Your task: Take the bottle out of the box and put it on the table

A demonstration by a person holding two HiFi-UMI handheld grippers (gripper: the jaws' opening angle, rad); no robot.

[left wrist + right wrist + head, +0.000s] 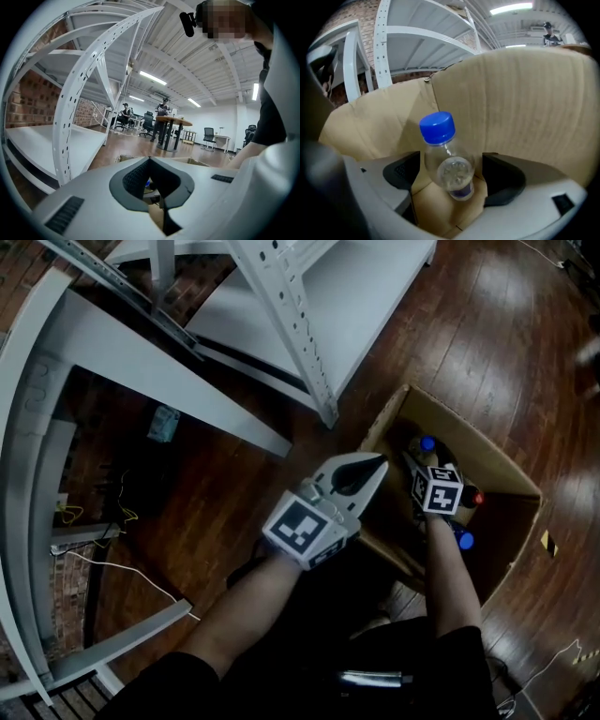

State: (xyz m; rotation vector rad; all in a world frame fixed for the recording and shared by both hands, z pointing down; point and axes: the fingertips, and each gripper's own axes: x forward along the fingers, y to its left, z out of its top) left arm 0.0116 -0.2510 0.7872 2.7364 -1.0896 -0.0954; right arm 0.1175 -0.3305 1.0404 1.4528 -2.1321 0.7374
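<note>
An open cardboard box [511, 479] stands on the wooden floor, with its brown walls [525, 103] filling the right gripper view. A clear bottle with a blue cap [437, 126] stands inside it, its blue cap [427, 442] showing at the box's far end in the head view. My right gripper [451, 163] is down inside the box [419, 458], open, its dark pads [405, 171] on either side of the bottle with gaps to it. My left gripper [381, 463] is held level beside the box's near-left wall, shut [150, 159] on nothing.
Two more bottles lie in the box, one blue-capped [466, 541] and one red-capped [478, 498]. A white metal rack [309, 315] stands just beyond the box. Cables [103, 563] trail on the floor at the left. People and a round table [173, 123] are far off.
</note>
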